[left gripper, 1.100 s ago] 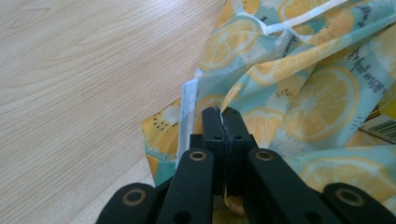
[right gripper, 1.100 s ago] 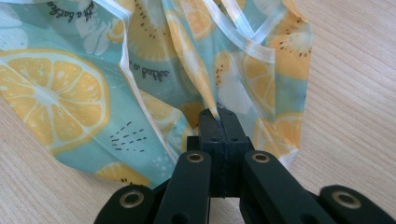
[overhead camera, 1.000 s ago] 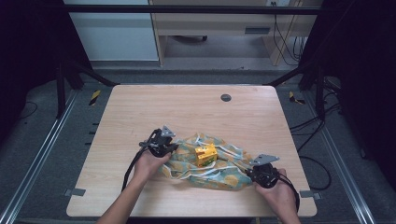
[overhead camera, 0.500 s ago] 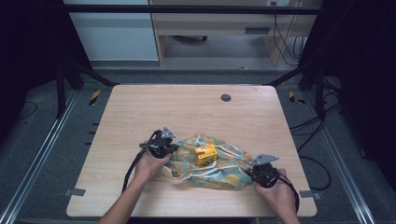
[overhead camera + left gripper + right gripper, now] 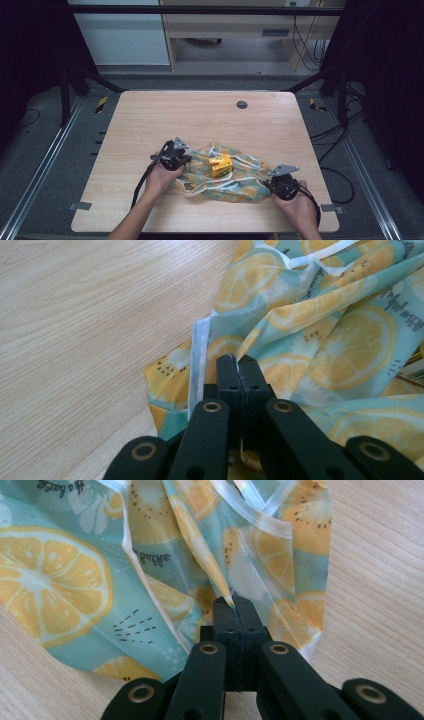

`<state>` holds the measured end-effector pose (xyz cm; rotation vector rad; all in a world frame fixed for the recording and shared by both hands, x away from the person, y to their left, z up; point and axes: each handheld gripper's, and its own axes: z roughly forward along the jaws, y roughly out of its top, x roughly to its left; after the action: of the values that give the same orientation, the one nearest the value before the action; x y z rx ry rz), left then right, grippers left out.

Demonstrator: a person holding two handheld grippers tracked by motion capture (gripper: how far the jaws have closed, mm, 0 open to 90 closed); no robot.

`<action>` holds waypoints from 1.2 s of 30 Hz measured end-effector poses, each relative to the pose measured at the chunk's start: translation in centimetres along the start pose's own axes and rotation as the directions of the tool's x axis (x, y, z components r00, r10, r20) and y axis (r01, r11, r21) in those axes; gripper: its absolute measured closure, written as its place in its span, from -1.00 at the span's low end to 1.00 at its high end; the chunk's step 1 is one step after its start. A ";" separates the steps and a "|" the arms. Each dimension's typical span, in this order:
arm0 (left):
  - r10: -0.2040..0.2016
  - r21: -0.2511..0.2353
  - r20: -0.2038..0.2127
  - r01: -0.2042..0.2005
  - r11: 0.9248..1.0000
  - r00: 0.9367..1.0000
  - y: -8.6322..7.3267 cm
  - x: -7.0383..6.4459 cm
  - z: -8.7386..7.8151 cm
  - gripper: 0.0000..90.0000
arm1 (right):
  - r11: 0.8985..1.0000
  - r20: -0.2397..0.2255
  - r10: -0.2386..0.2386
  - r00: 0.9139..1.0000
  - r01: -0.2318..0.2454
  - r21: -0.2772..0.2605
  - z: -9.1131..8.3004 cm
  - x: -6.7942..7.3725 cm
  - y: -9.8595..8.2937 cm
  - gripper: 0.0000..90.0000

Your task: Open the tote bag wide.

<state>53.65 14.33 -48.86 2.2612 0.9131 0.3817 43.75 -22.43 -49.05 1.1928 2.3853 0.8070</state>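
A lemon-print bag point(image 5: 240, 182) in teal and yellow lies crumpled on the wooden table point(image 5: 200, 120), with white straps point(image 5: 245, 160) looping over it. A small yellow box point(image 5: 220, 166) sits on top of its middle. My left gripper point(image 5: 179, 159) is at the bag's left edge, shut on a fold of the bag point(image 5: 300, 340), as the left gripper view point(image 5: 238, 359) shows. At the bag's right end, my right gripper point(image 5: 279, 185) is shut on another fold point(image 5: 165, 555), pinched between the closed jaws point(image 5: 233, 600).
A dark round grommet point(image 5: 242, 104) is set in the table near its far edge. A cable point(image 5: 142, 180) trails from the left gripper along the forearm. Beyond the table stand black frame legs point(image 5: 65, 95) and floor cables point(image 5: 330, 135).
The right gripper has slid a little toward the near edge and left, pulling the bag's right end with it. The left gripper has held still.
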 end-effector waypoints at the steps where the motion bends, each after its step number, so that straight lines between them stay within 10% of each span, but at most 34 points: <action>1: -0.001 -0.001 0.000 0.001 1.000 1.000 0.0 0.0 0.0 1.00 | 1.000 0.002 0.005 1.000 -0.005 -0.002 0.0 0.0 0.0 1.00; 11: 0.005 -0.008 -0.007 -0.005 1.000 1.000 0.0 -0.1 -0.4 0.91 | 1.000 -0.011 0.010 1.000 -0.010 -0.030 0.0 -0.2 -0.3 0.97; 18: -0.001 -0.132 -0.056 -0.006 0.991 0.998 0.7 -0.6 -3.8 0.20 | 0.981 0.010 0.056 0.998 -0.053 -0.185 -2.0 -0.8 0.1 0.23; 28: 0.032 -0.227 -0.040 -0.040 0.973 0.999 0.1 -2.2 -9.4 0.05 | 0.959 -0.027 -0.069 0.997 0.059 -0.279 -3.4 0.6 4.9 0.07; 36: 0.039 -0.229 -0.057 -0.051 0.972 0.998 -2.5 -4.2 -11.8 -0.25 | 0.966 -0.065 -0.106 0.992 0.088 -0.244 -1.3 0.8 7.5 0.11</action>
<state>43.66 18.26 -41.93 2.0699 0.8008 0.5410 47.16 -18.55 -43.35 0.9567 2.3041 1.0923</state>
